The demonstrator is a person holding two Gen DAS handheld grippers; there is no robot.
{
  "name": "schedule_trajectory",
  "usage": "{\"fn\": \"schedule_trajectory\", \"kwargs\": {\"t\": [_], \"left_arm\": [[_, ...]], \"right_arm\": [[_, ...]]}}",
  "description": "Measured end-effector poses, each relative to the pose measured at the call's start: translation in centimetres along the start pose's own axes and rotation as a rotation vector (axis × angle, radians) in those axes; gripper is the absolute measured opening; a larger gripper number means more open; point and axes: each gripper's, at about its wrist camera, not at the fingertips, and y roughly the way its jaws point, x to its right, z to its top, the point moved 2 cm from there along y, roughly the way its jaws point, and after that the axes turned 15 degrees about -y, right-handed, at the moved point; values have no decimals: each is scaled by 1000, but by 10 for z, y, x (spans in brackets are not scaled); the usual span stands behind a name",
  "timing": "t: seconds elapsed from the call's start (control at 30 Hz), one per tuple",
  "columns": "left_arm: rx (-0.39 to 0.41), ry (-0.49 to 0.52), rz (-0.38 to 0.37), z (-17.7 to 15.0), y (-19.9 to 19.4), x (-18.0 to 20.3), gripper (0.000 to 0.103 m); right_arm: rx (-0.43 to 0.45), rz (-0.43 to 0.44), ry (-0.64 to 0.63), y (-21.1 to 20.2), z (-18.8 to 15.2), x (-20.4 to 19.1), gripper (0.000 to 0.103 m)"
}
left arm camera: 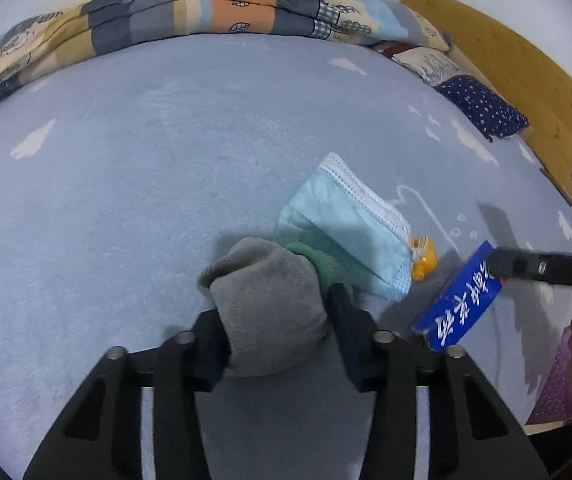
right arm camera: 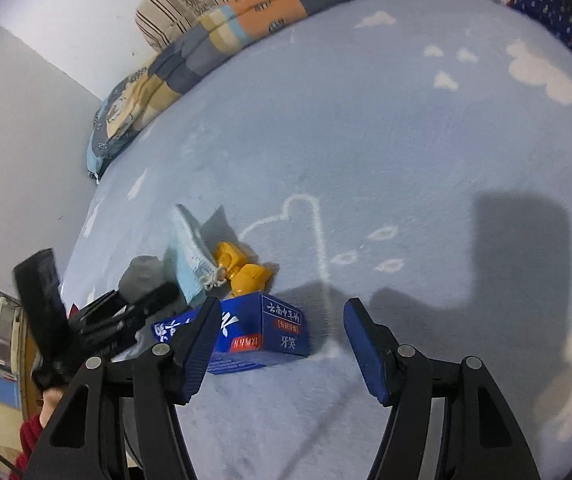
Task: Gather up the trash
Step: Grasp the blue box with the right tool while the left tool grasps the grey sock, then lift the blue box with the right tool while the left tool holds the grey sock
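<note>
- Grey sock (left arm camera: pixel 270 304), soft and fleecy, bunched in a lump, sits clamped between the left gripper (left arm camera: pixel 280 336) pads on the pale blue bedsheet (left arm camera: pixel 146 160).
- At its 1 o'clock, touching it, lies a pleated light-blue face mask (left arm camera: pixel 345 236), thin and papery.
- Yellow plastic toy (left arm camera: pixel 423 258) peeks out past the mask's far edge.
- Blue cardboard box (right arm camera: pixel 262 330), rectangular with white lettering, lies at the sock's 3 o'clock, just beside the right gripper (right arm camera: pixel 282 344); its jaws stand apart, one pad overlapping the box, nothing pinched.
- Patchwork quilt (left arm camera: pixel 206 12) is folded along the bed's far side at 12 o'clock.
</note>
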Motion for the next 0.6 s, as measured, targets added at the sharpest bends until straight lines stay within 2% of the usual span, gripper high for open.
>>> {"fn": "schedule_trajectory", "kwargs": {"t": [0.1,0.27,0.37,0.43,0.5,0.53,0.6], "left_arm": [[-1,-13,-15,-1,-9,-7,34],[23,-41,-8,1,-34,-24,33],[68,-51,-1,3,-58,-32,33],[102,-61,-9,5,-77,-34,33],[137,-63,3,8,-94,-32,33],[152,-71,-4,8,-103,-31,33],[166,-80,-5,6,-116,-28,33]], "right_arm": [[-52,47,-25,8,-7,-17,57],[-144,126,-187,0,-30,-68,57],[-185,170,-264,-8,-45,-94,57],[-153,159,-308,-22,-45,-104,57],[-79,124,-322,-40,-37,-106,57],[-31,88,-325,-48,-30,-103,57],[8,18,-319,-49,-19,-96,59]]}}
